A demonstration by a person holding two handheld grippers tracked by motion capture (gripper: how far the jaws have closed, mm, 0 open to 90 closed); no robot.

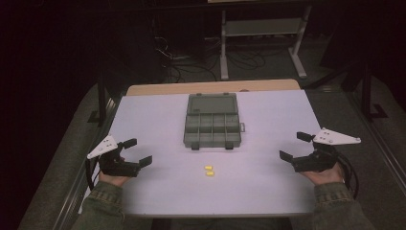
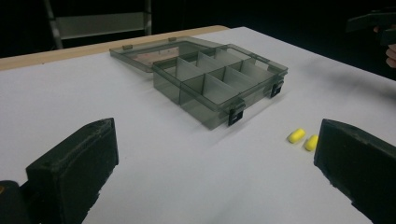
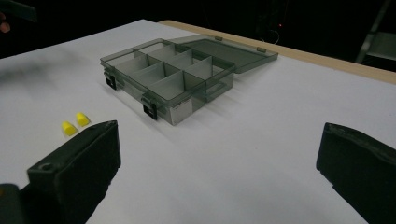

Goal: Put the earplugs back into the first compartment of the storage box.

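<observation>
We hold our left claw (image 1: pixel 132 153) at eight o'clock and right claw (image 1: pixel 292 146) at four o'clock, both spread wide and empty. Two yellow earplugs (image 1: pixel 209 170) lie mid-worktop (image 1: pixel 268 187), just toward six o'clock from the open compartment box (image 1: pixel 211 125), likely awaiting sorting.

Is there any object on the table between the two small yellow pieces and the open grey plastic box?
Nothing visible. Bare white table lies between the two small yellow pieces and the open grey plastic compartment box; its lid is folded back on the far side, away from them.
</observation>
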